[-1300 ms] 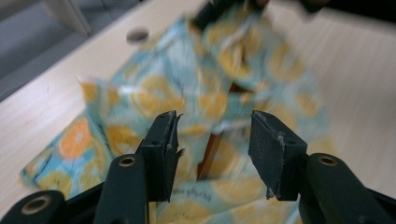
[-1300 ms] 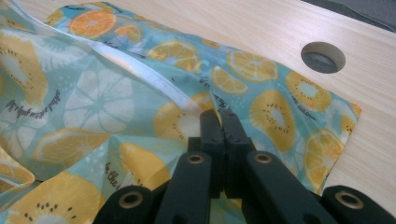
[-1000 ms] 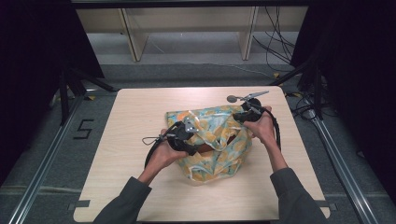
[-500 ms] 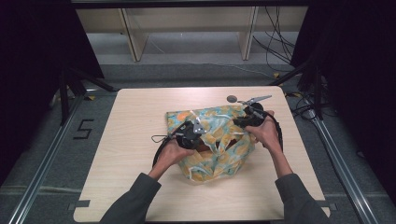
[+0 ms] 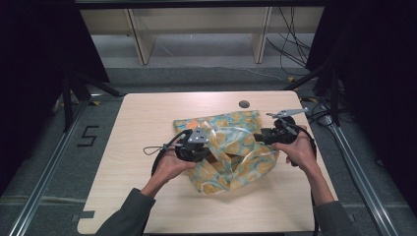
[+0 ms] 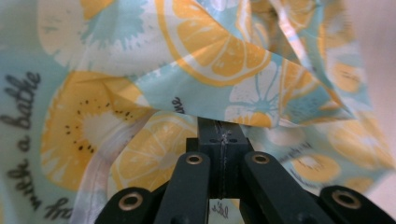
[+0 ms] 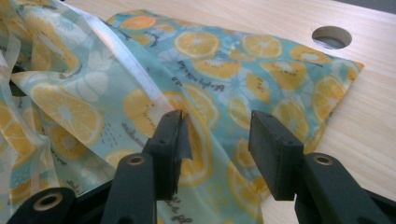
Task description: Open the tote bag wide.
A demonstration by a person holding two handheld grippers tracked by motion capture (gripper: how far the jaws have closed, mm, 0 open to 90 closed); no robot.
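Hand-held grippers, two, at a printed plastic bag on the counter.

Left hand-held gripper (image 5: 209,147): jaws closed tight on a fold of the bag (image 5: 231,147), where a second ago they stood apart; the pinched edge is raised off the counter (image 5: 147,118) and the film drapes over the jaws in the left gripper view. Right hand-held gripper (image 5: 265,137): jaws have just been opening and now stand partly apart with nothing clamped, the bag's right part lying just behind and below them; a second ago they were closed. Bag: thin glossy film, pale blue with orange citrus and kiwi slices and dark script, crumpled near the person, flatter toward the far corner. Beyond it, a round hole (image 5: 244,104) in the counter, apart from the bag.
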